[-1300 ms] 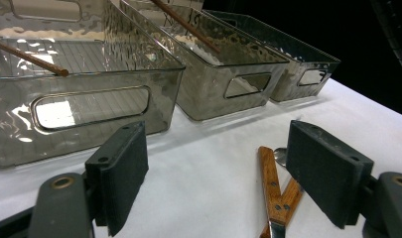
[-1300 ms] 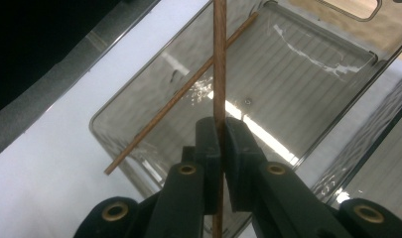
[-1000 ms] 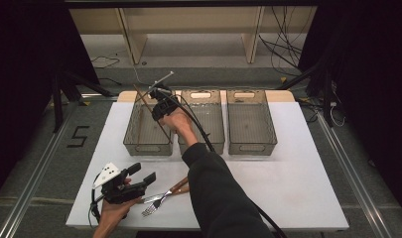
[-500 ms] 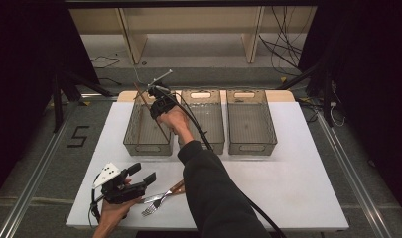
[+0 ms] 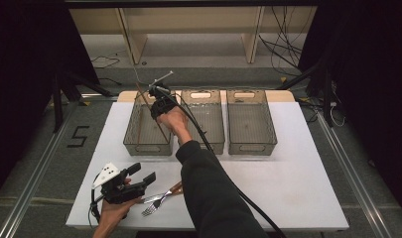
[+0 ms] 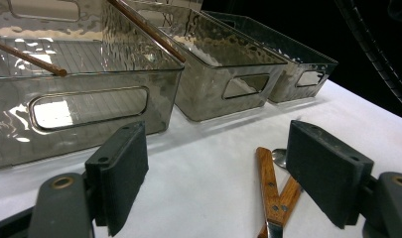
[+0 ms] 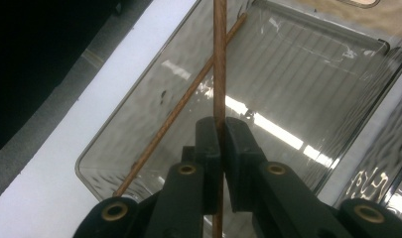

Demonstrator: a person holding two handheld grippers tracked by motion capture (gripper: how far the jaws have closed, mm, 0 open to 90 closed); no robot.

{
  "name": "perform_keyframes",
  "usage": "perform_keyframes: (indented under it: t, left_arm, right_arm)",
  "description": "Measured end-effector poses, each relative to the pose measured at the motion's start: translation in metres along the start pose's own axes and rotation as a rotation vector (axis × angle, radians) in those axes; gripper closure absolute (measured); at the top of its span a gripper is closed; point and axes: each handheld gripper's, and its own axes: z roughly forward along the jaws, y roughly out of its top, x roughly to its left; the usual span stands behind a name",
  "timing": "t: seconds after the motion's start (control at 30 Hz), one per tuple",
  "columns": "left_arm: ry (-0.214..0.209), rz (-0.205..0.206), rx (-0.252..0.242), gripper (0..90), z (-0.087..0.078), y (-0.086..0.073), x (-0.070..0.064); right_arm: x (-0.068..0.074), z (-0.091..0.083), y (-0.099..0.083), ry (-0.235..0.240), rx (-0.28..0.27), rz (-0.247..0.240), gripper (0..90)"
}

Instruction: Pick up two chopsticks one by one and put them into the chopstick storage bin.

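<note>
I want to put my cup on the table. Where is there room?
The white table is bare on its right half, in front of the middle bin and right bin. It is crowded at the front left, where the left gripper sits by the fork and wooden-handled cutlery.

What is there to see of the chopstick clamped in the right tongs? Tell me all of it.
The chopstick is a thin, straight, reddish-brown rod that looks like wood. The right tongs are shut on it, one pad on each side, above the left bin. From the right gripper view it runs straight away from the pads and crosses over a second chopstick that lies slanted in that bin. Whether the two touch cannot be told.
</note>
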Motion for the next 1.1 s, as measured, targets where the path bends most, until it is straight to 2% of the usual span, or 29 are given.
perform_keyframes:
  t: [0.27,0.37,0.53,0.7,0.8,0.87,0.93,1.03,1.1]
  left_arm:
    - [-0.001,0.003,0.002,24.0,0.0,0.0,0.001]
    - [-0.001,0.003,0.002,24.0,-0.001,0.0,0.001]
    - [0.002,0.0,0.0,24.0,-0.001,0.0,0.001]
    - [0.01,-0.004,-0.006,24.0,-0.001,0.0,0.001]
    - [0.018,-0.013,-0.015,24.0,-0.001,0.001,0.002]
    - [0.026,-0.004,-0.01,24.0,-0.001,0.002,0.003]
    - [0.035,-0.012,-0.018,24.6,-0.002,0.004,0.005]
    - [0.055,-0.026,-0.034,29.5,-0.003,0.008,0.01]
    - [0.069,-0.027,-0.049,36.4,-0.004,0.012,0.013]
  right_arm:
    - [-0.002,0.004,0.0,0.002,-0.011,0.026,84.2]
    - [-0.004,0.006,0.0,0.018,-0.018,0.049,70.1]
    - [-0.003,0.005,0.0,0.029,-0.01,0.052,59.9]
    - [0.0,-0.003,-0.001,0.037,-0.016,0.006,49.0]
    - [0.001,-0.014,-0.006,0.067,-0.051,-0.029,44.4]
    - [0.001,-0.022,-0.012,0.074,-0.063,-0.06,40.9]
    - [-0.002,-0.031,-0.019,0.081,-0.085,-0.08,38.6]
    - [-0.008,-0.047,-0.034,0.102,-0.118,-0.114,37.0]
    - [-0.012,-0.057,-0.045,0.111,-0.134,-0.137,36.9]
